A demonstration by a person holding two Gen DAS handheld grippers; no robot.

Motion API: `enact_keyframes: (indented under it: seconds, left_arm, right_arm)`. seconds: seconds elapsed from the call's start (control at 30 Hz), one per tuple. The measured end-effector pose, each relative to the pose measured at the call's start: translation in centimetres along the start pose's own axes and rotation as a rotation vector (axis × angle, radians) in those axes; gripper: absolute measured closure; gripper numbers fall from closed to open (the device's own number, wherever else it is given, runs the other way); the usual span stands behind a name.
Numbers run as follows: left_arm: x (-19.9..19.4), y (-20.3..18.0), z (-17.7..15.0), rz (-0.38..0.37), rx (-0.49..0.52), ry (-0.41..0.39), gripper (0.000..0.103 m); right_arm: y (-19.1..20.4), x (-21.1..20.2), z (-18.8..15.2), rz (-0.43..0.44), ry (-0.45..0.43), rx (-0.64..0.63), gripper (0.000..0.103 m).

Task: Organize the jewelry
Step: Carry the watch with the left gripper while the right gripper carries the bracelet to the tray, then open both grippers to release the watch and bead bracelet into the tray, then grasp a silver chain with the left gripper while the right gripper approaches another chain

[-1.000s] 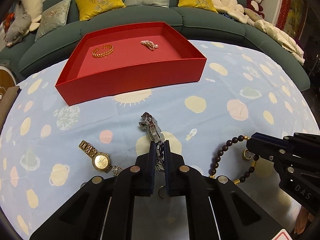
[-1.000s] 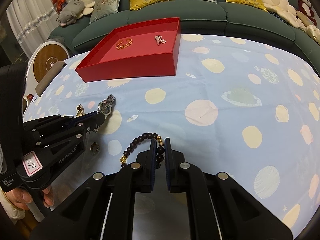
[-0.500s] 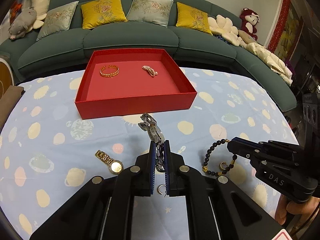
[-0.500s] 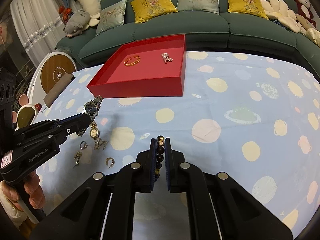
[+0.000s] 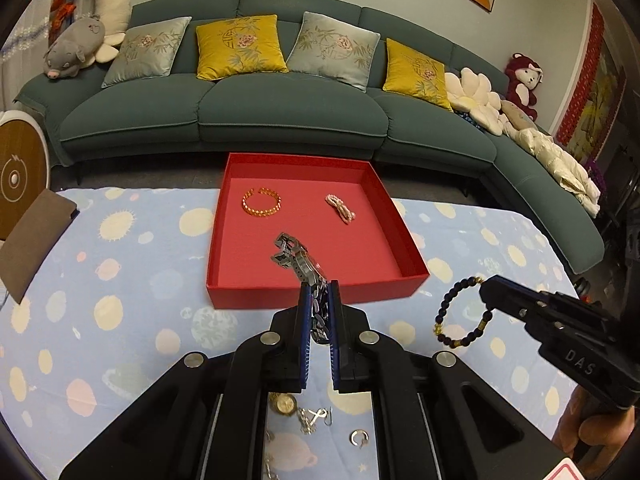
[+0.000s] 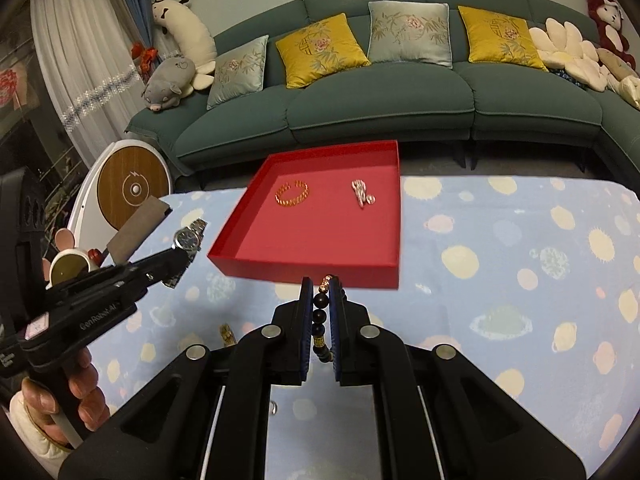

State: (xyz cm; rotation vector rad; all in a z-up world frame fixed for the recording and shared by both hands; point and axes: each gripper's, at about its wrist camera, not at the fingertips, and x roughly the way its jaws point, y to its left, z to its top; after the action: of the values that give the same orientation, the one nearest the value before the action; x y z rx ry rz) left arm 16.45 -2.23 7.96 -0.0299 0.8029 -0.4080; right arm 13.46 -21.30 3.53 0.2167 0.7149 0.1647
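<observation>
My left gripper (image 5: 319,285) is shut on a silver watch (image 5: 296,258), whose band sticks up past the fingertips, above the table near the front wall of the red tray (image 5: 316,300). From the right wrist view the same watch (image 6: 188,238) shows its dark dial, held by the left gripper (image 6: 180,258). My right gripper (image 6: 321,282) is shut on a dark bead bracelet (image 6: 320,312) with gold beads; in the left wrist view that bracelet (image 5: 456,312) hangs as a loop from the right gripper (image 5: 486,282). Inside the tray lie a gold bracelet (image 5: 261,203) and a pearl piece (image 5: 340,209).
On the blue planet-print cloth (image 5: 120,280) below my left gripper lie a gold watch (image 5: 283,403), a silver chain piece (image 5: 314,416) and a small open ring (image 5: 359,438). A green sofa (image 5: 280,112) with cushions stands behind the table. A brown pad (image 5: 32,236) lies at the left edge.
Both grippers rose off the cloth and moved toward the red tray, lifting the silver watch and the bead bracelet clear of the table. The loose jewelry stayed behind.
</observation>
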Motion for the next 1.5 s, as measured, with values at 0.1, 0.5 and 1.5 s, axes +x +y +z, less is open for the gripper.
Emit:
enact_keyframes:
  seconds: [0.1, 0.5, 1.5]
  left_arm:
    - [1.1, 0.7, 2.1, 0.025, 0.005, -0.012, 0.097]
    - [10.1, 4.7, 8.1, 0.049, -0.064, 0.069, 0.096]
    - [0.3, 7.4, 1.6, 0.097, -0.161, 0.055, 0.058]
  right_arm:
    - [0.6, 0.9, 3.2, 0.007, -0.040, -0.014, 0.096]
    - [1.0, 12.6, 11.2, 0.056, 0.020, 0.046, 0.096]
    - [-1.6, 0.1, 1.7, -0.023, -0.012, -0.010, 0.069]
